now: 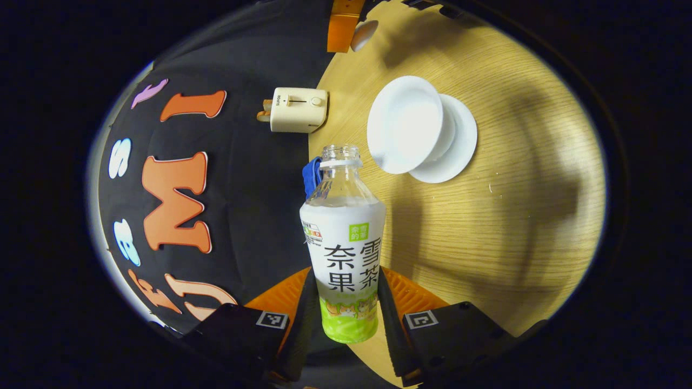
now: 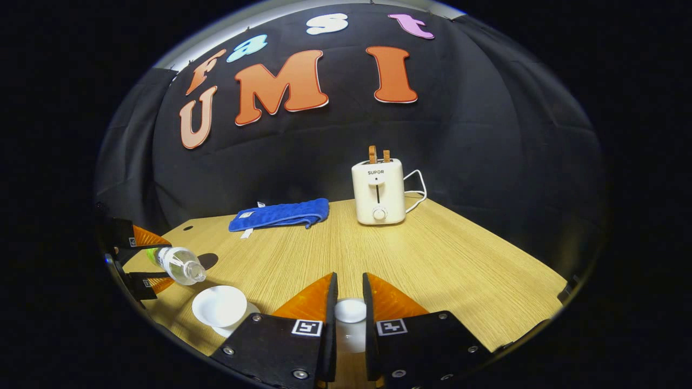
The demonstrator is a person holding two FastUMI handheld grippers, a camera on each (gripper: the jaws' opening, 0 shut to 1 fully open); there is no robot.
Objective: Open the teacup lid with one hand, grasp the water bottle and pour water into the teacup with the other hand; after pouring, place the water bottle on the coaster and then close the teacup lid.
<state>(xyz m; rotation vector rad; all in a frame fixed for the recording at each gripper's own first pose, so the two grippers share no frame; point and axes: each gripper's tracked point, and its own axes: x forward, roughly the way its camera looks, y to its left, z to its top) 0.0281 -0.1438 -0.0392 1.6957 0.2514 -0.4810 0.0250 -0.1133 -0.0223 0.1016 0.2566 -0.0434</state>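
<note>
Above the tabletop (image 2: 432,259), my left jaws (image 1: 346,302) are clamping the tilted bottle (image 1: 346,254); my right jaws (image 2: 350,313) are gripping the lid (image 2: 350,311). Water risks missing the teacup (image 1: 405,124) if I'm tipping too early.

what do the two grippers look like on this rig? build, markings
Same build on both. The left gripper and the right gripper each have a black body block behind each finger, carrying a square black-and-white fiducial tag. Ribbed orange fan-shaped panels sit at the finger bases. Round screw heads show on the right gripper's blocks. No cables or sleeves visible.
</note>
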